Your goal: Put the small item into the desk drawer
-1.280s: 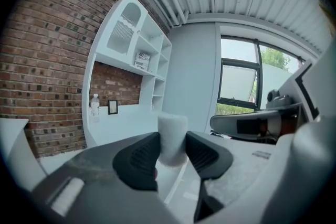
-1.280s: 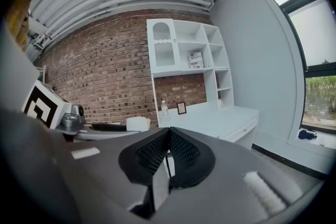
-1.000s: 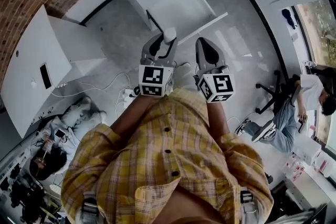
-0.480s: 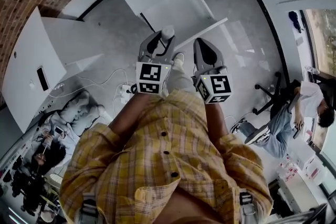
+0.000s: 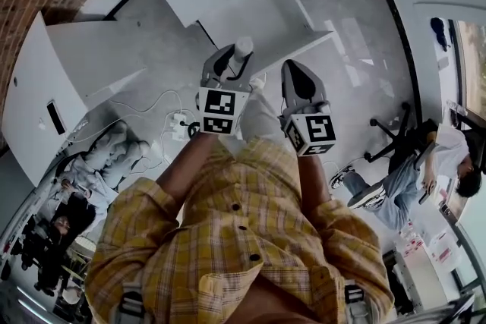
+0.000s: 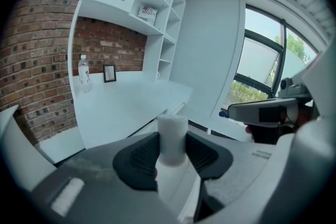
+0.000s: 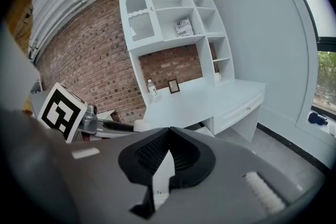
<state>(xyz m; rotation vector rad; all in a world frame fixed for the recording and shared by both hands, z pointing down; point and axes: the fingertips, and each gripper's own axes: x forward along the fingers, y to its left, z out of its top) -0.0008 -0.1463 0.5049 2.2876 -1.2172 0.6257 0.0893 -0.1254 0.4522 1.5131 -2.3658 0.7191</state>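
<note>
A small white cylinder (image 6: 172, 131) stands upright between the black pads of my left gripper (image 6: 172, 150), which is shut on it. In the head view the same cylinder (image 5: 244, 48) pokes out of the left gripper (image 5: 235, 63), held in front of a yellow plaid shirt. My right gripper (image 5: 295, 69) is beside it, jaws together and empty; its pads meet at the tips (image 7: 169, 132). Ahead stands the white desk (image 7: 210, 93) with a shut drawer (image 7: 244, 109) under its right end. Both grippers are well short of it.
A water bottle (image 7: 152, 89) and a small picture frame (image 7: 173, 86) stand on the desk under a white shelf unit (image 7: 173, 23). A power strip with cables (image 5: 178, 134) lies on the floor. One person sits on an office chair (image 5: 402, 163), another at left (image 5: 91, 178).
The head view has shifted a little, with the desk and floor sliding across the picture. Both grippers keep their places and the left still holds the cylinder.
</note>
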